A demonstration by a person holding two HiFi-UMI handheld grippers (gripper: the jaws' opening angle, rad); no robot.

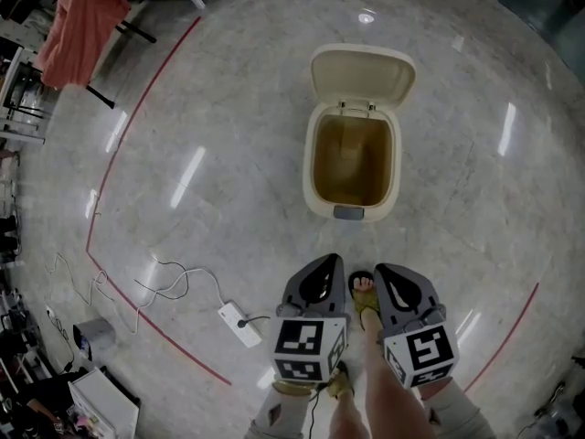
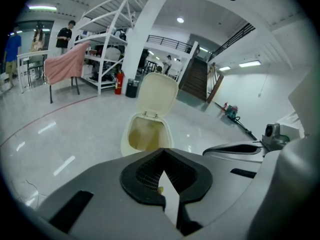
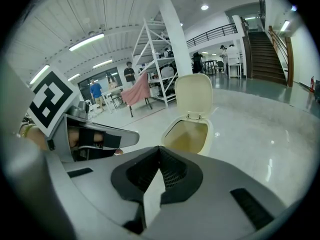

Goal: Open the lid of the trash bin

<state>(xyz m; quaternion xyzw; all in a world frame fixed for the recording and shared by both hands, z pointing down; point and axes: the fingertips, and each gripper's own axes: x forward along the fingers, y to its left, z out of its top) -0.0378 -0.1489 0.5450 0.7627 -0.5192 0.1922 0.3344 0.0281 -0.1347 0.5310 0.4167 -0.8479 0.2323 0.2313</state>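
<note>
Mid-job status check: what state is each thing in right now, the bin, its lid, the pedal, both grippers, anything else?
lid: open, standing up behind the opening.
trash bin: upright, nothing visible inside.
pedal: nothing resting on it.
left gripper: jaws shut, empty.
right gripper: jaws shut, empty.
power strip: lying on the floor, one plug in it.
</note>
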